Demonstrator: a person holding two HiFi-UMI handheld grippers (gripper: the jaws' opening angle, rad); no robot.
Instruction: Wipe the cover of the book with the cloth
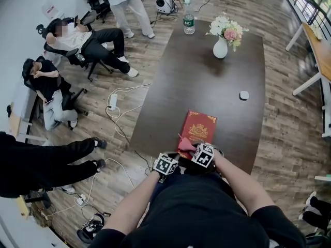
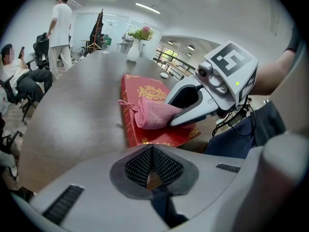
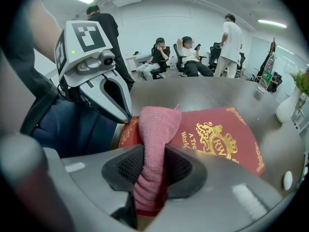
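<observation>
A red book (image 1: 198,128) with gold ornament lies at the near edge of the dark table (image 1: 207,76). My right gripper (image 1: 198,150) is shut on a pink cloth (image 1: 185,144) that rests on the book's near end. In the right gripper view the cloth (image 3: 155,129) runs up between the pads onto the cover (image 3: 217,132). My left gripper (image 1: 166,164) hovers just left of the right one, off the book's near corner. Its pads are closed together with nothing between them (image 2: 152,161), and it faces the book (image 2: 145,93), the cloth (image 2: 152,115) and the right gripper (image 2: 207,93).
A white vase of flowers (image 1: 221,44), a water bottle (image 1: 189,20) and a small white object (image 1: 244,95) stand farther along the table. People sit on chairs (image 1: 77,40) at the left, with cables and a power strip (image 1: 113,101) on the floor.
</observation>
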